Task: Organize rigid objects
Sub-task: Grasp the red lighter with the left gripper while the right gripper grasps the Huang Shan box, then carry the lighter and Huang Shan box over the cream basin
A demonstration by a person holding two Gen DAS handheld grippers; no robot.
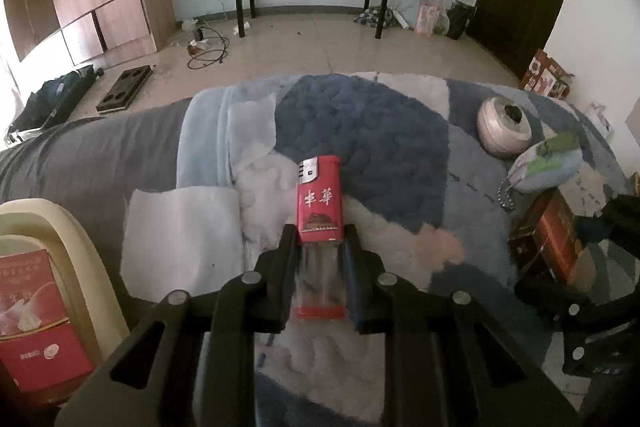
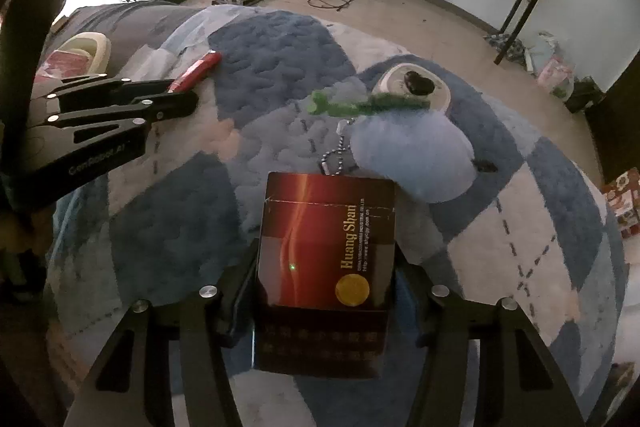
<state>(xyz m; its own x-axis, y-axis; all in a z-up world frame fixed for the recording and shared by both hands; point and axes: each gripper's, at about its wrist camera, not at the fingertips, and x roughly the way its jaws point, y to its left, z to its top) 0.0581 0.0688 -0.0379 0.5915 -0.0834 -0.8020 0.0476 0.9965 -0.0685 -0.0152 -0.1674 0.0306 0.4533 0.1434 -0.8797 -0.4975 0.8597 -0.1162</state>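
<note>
A: What are the tongs doing right now?

B: The left tongs [image 1: 319, 239] are squeezing a red lighter [image 1: 319, 199] between their two fingers. The right tongs [image 2: 326, 267] are squeezing a dark red box [image 2: 326, 247] the same way. Both things are sitting right between the tips, over the blue and white blanket [image 1: 360, 131].

A: What could be going wrong?

B: I think the lighter could be slipping. The fingers are pinching its clear, smooth bottom half, and the red top is sticking out far past the tips. A quick swing could be tipping it out. The box is wide, and only its lower part is sitting between the fingers, so it could be twisting loose. The blue fluffy toy [image 2: 412, 163] is lying just past the box, with its little chain [image 2: 334, 157] almost touching the box top. The chain could be catching when the box is going up.

A: How many things are you counting?

B: One lighter, one dark red box, one fluffy toy, one round white pot [image 1: 504, 131] far off past the right tongs. One cream tub [image 1: 60, 239] is sitting left of the left tongs, with one pink box [image 1: 36, 315] inside it
</note>
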